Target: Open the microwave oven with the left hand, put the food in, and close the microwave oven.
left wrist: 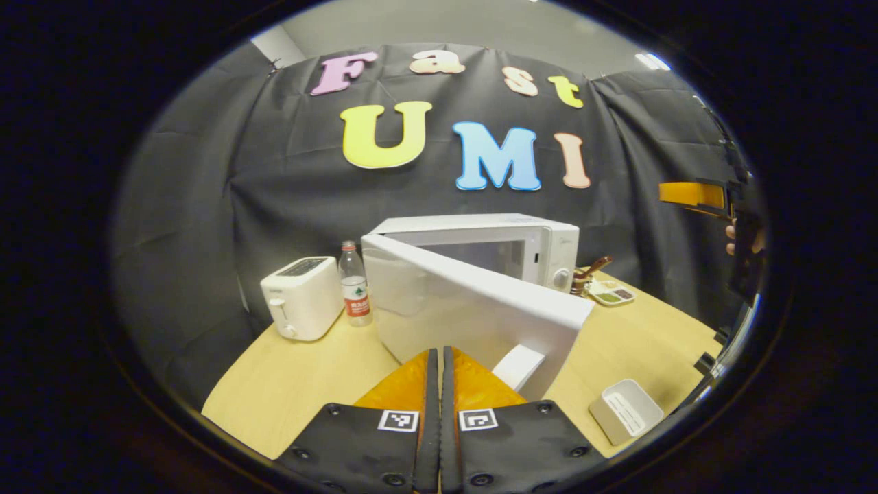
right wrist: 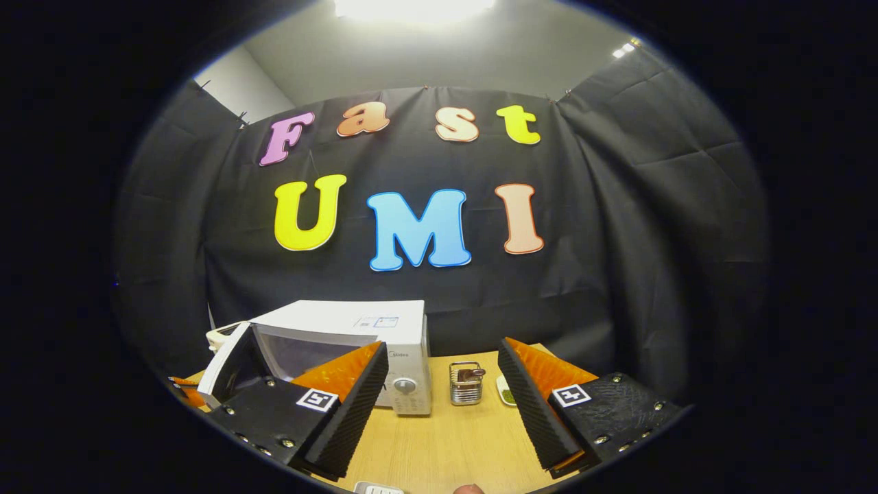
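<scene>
Close up in the left gripper view, the left tongs [left wrist: 439, 363] are pressed together with nothing between them, and they sit just in front of the door [left wrist: 473, 309] of the microwave oven [left wrist: 494, 250]. That door is swung part way open, with its handle [left wrist: 519, 367] just right of the tongs. So the opening step looks nearly done, but the gap is not wide yet. The right tongs [right wrist: 442, 405] are spread wide and hold nothing. The food looks like the small tray [left wrist: 612, 293] on the bench [left wrist: 638, 343], far right of the oven, next to a metal holder [right wrist: 466, 384]. Next, I think the door must swing wider, then the right tongs must go for the tray. A toaster [left wrist: 302, 298] and a water bottle [left wrist: 354, 285] stand left of the oven, close to where the door swings, so the door could bump the bottle. A small white box [left wrist: 625, 410] lies near the right front edge of the bench. The right side of the bench has open room.
</scene>
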Motion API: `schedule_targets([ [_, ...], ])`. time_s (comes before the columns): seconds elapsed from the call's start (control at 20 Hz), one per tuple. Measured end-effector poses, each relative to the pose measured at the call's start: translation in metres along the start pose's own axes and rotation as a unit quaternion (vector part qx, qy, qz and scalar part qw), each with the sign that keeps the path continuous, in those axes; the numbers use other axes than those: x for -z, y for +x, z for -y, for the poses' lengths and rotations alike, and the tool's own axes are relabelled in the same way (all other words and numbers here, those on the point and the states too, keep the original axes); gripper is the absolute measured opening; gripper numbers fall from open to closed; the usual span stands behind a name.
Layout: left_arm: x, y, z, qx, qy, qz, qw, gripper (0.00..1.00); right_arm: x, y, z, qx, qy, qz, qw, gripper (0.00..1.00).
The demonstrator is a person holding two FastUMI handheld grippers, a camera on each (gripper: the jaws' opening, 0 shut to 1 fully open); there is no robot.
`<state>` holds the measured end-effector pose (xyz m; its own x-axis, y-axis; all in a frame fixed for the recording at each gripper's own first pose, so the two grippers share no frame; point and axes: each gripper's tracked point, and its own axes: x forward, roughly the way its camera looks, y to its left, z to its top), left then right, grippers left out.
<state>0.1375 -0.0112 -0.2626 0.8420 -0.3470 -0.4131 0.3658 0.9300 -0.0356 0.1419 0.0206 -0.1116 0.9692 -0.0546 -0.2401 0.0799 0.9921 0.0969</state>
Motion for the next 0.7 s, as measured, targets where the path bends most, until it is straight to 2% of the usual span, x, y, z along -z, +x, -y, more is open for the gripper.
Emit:
schedule_targets([
  [0.35,-0.019,0.050,0.047,0.057,-0.005,0.003,0.998,0.08,0.003,-0.020,0.029,0.034,-0.001,-0.006,0.999,0.98],
  [0.7,-0.040,0.098,0.071,0.082,-0.023,0.006,0.996,0.07,0.006,-0.042,0.063,0.082,-0.006,-0.015,0.996,0.98],
])
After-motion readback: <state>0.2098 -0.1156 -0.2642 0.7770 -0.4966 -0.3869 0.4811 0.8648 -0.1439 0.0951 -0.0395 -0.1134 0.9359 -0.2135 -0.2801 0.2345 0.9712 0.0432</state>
